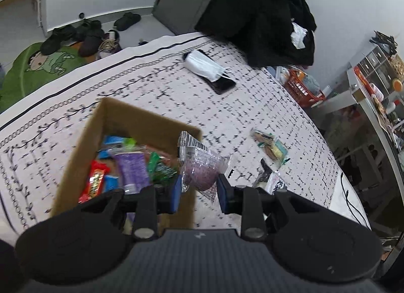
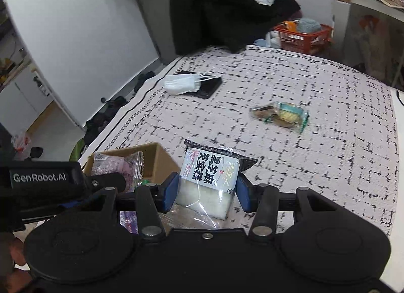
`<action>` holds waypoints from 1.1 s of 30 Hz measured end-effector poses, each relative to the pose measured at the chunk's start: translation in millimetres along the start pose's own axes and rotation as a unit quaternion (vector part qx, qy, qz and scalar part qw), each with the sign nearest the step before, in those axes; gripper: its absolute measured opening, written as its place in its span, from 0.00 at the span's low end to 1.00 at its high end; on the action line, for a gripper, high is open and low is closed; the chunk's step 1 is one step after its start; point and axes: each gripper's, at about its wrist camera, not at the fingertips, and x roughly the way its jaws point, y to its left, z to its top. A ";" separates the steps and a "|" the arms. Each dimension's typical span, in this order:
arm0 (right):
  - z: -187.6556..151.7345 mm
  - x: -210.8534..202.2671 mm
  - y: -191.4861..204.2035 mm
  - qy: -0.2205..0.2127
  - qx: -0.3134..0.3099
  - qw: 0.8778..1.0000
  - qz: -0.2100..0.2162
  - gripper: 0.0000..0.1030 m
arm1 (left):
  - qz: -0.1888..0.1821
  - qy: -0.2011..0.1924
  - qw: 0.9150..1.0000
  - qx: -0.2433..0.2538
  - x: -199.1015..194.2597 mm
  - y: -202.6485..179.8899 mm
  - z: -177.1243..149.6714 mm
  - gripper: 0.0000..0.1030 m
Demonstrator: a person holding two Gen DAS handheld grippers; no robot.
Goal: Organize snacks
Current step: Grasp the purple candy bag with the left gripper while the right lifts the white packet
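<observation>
Left wrist view: pink snack bag is clamped by left gripper, its lower end hidden; white rice-cake pack is gripped by right gripper.

Patterned bedspread filled mid-frame in both views. White face mask lay on a black phone, upper centre. Black clothing pile sat at the top, with white tissue tucked in it. Shoes and green cartoon rug upper left on the floor. Orange basket upper right, cluttered shelf at the right edge.
</observation>
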 end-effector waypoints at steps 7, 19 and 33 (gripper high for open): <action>-7.0 -4.7 24.9 0.004 -0.030 1.000 0.007 0.46 | 0.013 0.004 1.000 -0.017 -12.7 28.0 -5.6 0.28; -21.5 -2.0 58.9 0.024 -0.071 0.997 0.013 0.46 | 0.049 0.027 0.998 -0.038 -23.4 69.5 -18.8 0.33; -21.8 -4.2 75.5 0.015 -0.067 0.997 0.038 0.48 | 0.064 0.004 0.997 -0.035 -43.9 81.6 -12.0 0.67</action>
